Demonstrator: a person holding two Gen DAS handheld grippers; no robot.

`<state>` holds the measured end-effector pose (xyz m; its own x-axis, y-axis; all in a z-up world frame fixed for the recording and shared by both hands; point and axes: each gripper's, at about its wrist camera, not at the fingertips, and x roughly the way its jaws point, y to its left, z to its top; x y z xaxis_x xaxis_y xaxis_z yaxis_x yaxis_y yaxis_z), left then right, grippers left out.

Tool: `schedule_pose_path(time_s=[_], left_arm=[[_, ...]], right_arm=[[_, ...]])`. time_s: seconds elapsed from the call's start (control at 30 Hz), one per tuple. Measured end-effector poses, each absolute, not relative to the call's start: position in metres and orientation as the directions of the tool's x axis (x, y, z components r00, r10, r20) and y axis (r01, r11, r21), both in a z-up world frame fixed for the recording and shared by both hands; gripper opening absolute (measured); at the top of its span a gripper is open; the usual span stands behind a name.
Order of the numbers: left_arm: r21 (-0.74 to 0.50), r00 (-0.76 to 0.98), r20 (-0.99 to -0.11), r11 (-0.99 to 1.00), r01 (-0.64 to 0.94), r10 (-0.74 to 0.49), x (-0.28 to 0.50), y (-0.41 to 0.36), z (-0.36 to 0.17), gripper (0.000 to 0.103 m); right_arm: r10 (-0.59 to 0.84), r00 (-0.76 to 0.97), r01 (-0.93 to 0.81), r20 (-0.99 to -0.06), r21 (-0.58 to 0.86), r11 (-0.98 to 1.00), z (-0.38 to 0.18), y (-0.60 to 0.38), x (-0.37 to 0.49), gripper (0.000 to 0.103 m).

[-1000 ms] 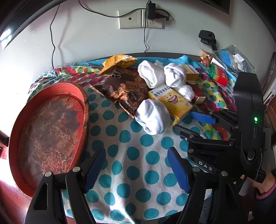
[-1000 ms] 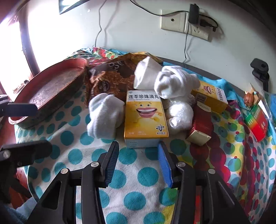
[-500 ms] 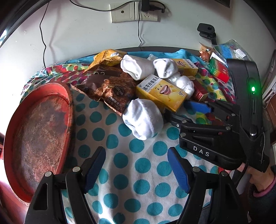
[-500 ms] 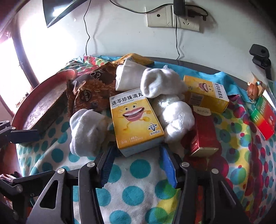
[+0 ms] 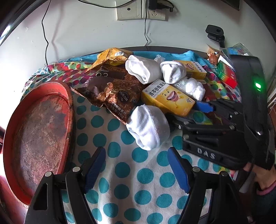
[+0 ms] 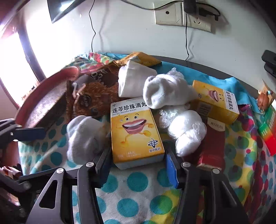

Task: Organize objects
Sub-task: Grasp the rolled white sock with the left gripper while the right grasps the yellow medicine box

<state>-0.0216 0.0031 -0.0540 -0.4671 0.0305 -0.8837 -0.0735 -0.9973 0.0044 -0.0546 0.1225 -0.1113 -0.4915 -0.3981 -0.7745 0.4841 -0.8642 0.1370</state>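
Observation:
A yellow medicine box (image 6: 134,127) with a smiling mouth lies in a pile on the dotted cloth (image 5: 131,172). My right gripper (image 6: 138,159) stands open astride its near end, one finger on each side; I see no firm press. The left wrist view shows that gripper (image 5: 188,112) at the box's (image 5: 167,98) right end. My left gripper (image 5: 136,155) is open over bare cloth with nothing between its fingers. A rolled white sock (image 5: 148,127) lies just ahead of it. Left of it sits a worn red tray (image 5: 39,134).
The pile also holds a brown snack bag (image 5: 112,89), two more white socks (image 5: 143,69), a plastic-wrapped white bundle (image 6: 186,129), a second yellow box (image 6: 215,103) and a dark red box (image 6: 212,143). A red-green box (image 5: 227,75) lies far right. The wall with sockets (image 5: 141,12) is close behind.
Both grippers have moved forward toward the pile. The right gripper's jaws have widened and now stand either side of the yellow box's near end.

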Motion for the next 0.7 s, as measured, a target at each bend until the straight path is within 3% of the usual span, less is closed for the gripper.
schedule_pose_path(time_s=[0.3,0.7], left_arm=[[0.006,-0.454,-0.89,-0.996,-0.086,0.034,-0.03,0.013,-0.063,0.076],[-0.005,-0.429,-0.903,-1.0,-0.008,0.008,-0.047,0.015,-0.083,0.076]], right_arm=[[-0.386,-0.536,0.445,-0.751,0.137,-0.885,-0.093,0.159,-0.014,0.052],[-0.45,-0.544,0.414,-0.708,0.241,-0.878,-0.085,0.192,0.025,0.052]])
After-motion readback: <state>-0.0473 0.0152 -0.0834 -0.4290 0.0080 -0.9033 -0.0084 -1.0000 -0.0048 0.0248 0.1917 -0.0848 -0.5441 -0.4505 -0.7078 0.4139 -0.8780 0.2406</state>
